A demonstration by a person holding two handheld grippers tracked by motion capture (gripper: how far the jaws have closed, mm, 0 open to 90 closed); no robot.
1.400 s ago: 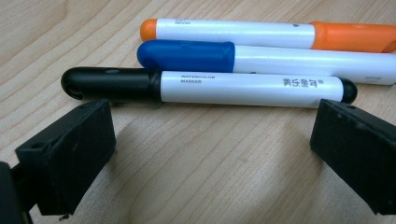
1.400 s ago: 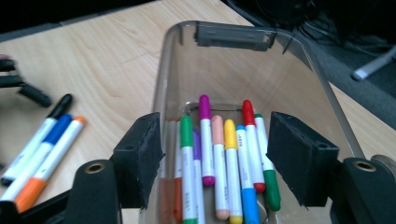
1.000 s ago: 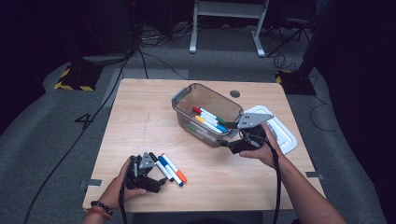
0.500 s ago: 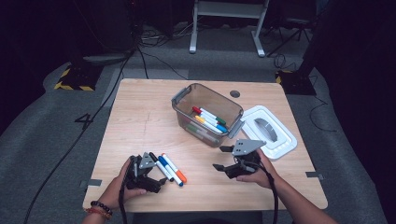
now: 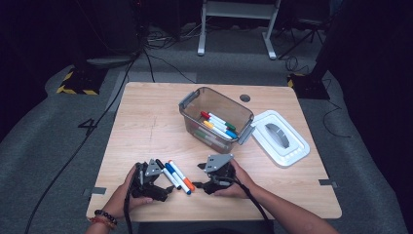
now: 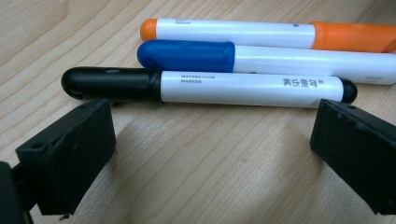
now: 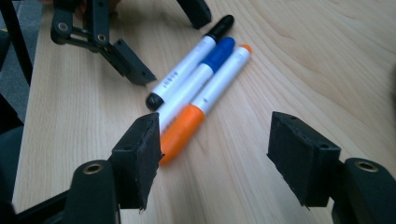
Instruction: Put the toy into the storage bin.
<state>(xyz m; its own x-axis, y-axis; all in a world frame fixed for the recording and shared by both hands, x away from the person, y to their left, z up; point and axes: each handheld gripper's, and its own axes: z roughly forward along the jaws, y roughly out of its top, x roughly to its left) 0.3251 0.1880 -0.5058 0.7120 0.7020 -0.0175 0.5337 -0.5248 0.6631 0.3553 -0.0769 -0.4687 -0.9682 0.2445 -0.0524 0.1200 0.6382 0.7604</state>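
Note:
Three white-bodied markers lie side by side near the table's front edge: a black-capped marker (image 5: 164,171) (image 6: 205,87), a blue-capped marker (image 5: 174,175) (image 6: 261,57) and an orange-capped marker (image 5: 182,176) (image 7: 196,116). My left gripper (image 5: 163,184) (image 6: 210,135) rests on the table just left of them, open, with the black marker lying across just beyond its tips. My right gripper (image 5: 200,178) (image 7: 217,149) sits low to their right, pointing at them. Its jaws have just been closing but still stand open with only bare wood between them. The orange cap lies close to one of its pads (image 7: 140,154).
A clear plastic bin (image 5: 192,100) holding several coloured markers stands mid-table behind the grippers. Its white lid (image 5: 292,151) lies flat to the right of it. The table's front edge is close under both hands. A dark round hole (image 5: 245,98) marks the far side.
My right gripper has come down and to the left, from beside the bin to the three markers. The left gripper and the markers have stayed put.

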